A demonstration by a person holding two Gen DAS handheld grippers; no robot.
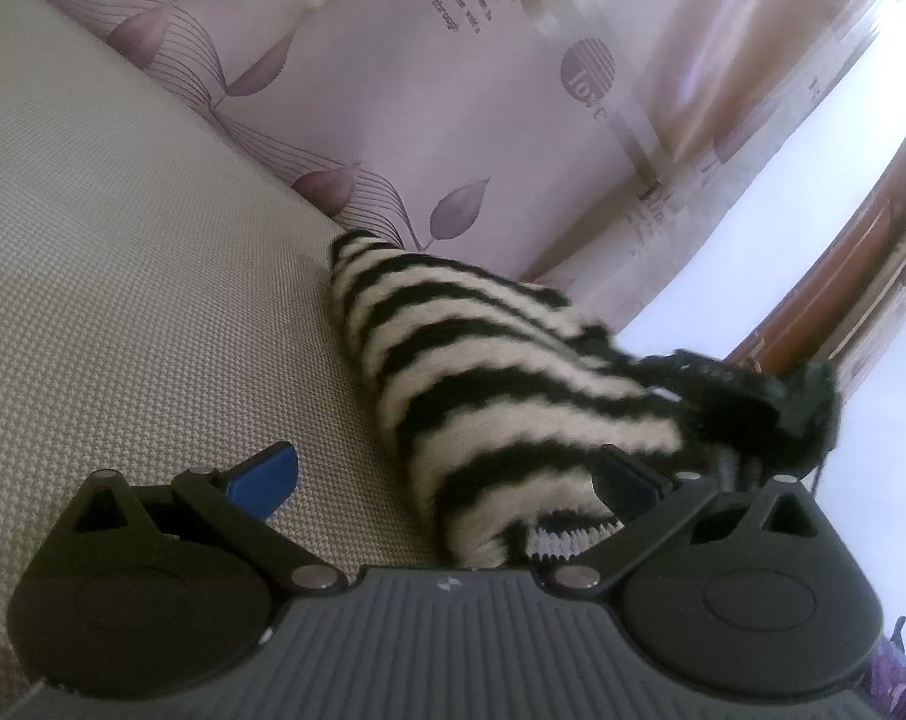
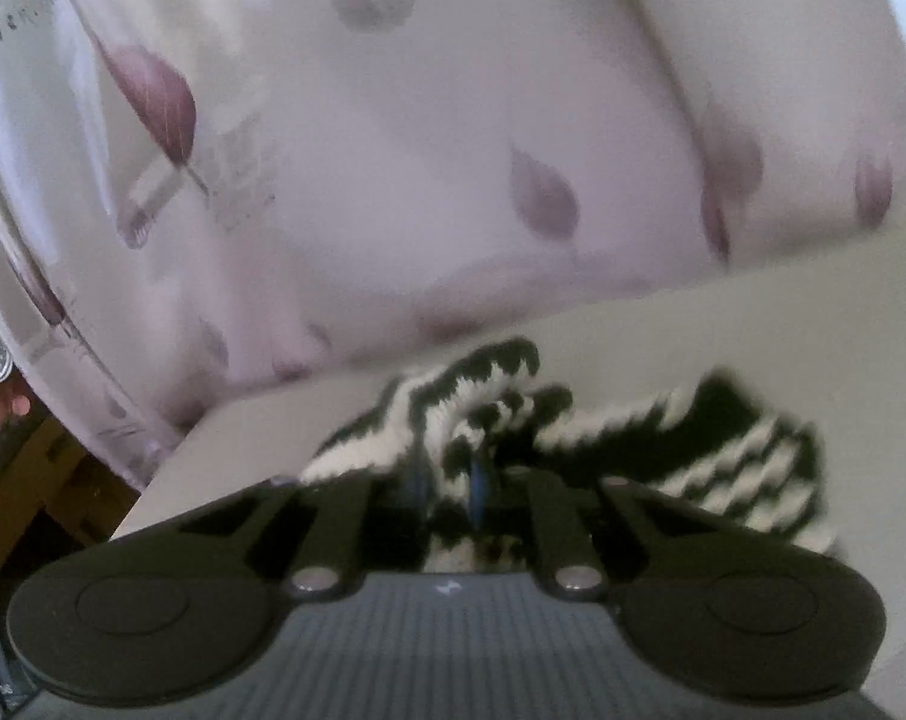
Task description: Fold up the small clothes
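Note:
A black-and-white striped knit garment (image 1: pixel 483 378) lies bunched on a beige woven cushion (image 1: pixel 141 300). My left gripper (image 1: pixel 447 480) is open; its blue left fingertip (image 1: pixel 267 477) rests on the cushion, and the garment lies between the fingers, covering the right one. In the right wrist view my right gripper (image 2: pixel 450 489) is shut on a fold of the same striped garment (image 2: pixel 741 456), which bunches up around the narrow blue fingertips. The view is blurred.
A pale lilac fabric with purple leaf prints and printed text (image 1: pixel 393 90) rises behind the cushion and fills the right wrist view (image 2: pixel 423 150). Brown wooden furniture (image 1: pixel 843 276) stands at the right, and more wood (image 2: pixel 39 480) at the lower left.

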